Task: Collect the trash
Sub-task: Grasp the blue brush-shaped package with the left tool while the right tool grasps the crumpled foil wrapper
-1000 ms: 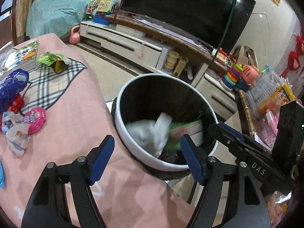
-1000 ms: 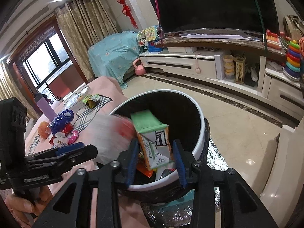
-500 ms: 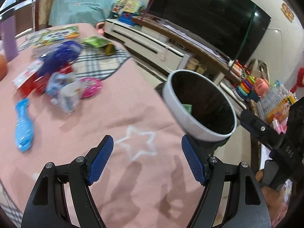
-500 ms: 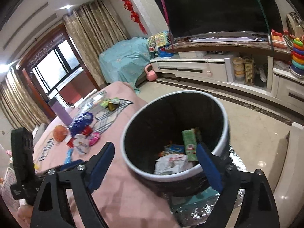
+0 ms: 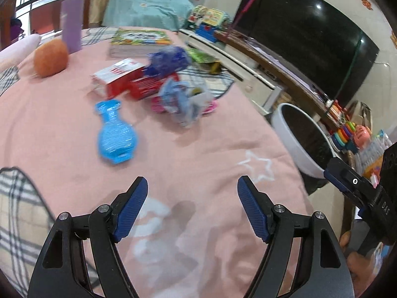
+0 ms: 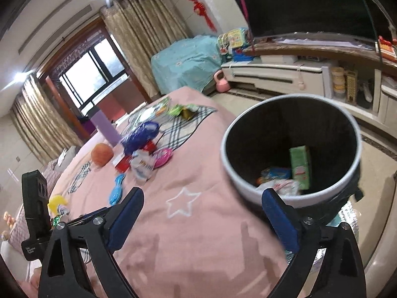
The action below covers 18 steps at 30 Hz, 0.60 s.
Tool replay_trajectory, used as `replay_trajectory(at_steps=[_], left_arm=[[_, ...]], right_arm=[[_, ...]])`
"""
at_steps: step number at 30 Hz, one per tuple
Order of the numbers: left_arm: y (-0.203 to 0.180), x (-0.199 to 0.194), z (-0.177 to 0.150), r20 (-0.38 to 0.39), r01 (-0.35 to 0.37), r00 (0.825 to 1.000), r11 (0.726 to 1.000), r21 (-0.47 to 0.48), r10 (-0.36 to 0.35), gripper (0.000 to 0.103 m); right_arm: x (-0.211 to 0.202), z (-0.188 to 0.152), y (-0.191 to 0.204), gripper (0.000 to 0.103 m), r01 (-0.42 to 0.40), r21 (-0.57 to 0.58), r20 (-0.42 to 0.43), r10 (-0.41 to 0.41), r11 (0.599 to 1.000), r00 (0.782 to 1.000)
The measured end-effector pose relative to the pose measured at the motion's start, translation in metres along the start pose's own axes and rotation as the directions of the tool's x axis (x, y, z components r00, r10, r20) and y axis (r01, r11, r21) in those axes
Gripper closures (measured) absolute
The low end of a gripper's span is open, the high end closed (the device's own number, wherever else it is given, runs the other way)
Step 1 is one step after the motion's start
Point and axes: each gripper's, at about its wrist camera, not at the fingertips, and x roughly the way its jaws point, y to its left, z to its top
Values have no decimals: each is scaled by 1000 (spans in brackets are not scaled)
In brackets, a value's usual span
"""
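My left gripper is open and empty above the pink table cover. Ahead of it lie a blue plastic wrapper, a crumpled clear wrapper, a red and white box, a dark blue bag and a pink packet. My right gripper is open and empty near the table edge beside the white-rimmed black bin. The bin holds a green carton, a white bag and a blue wrapper.
An orange ball, a purple bottle and a picture book sit at the table's far side. A green snack bag lies on a plaid cloth. A TV stand and TV stand beyond the bin.
The right gripper has opened and the green carton has dropped into the bin. The left gripper has swung away from the bin to over the table, facing the litter.
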Motion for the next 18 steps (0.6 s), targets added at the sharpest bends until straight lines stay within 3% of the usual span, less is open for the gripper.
replay_trajectory(at_steps=[10,18], left_arm=[[46,-7,-12,-3,-53,999,996,-70,53,26],[64,-2,-9,-13,-62,998,992,-110,61,26]], right_arm=[[27,-17,39,6,-42,-56,-73,38,998,997],[45,-23,47,6,-47,-54,-116,41,997,992]])
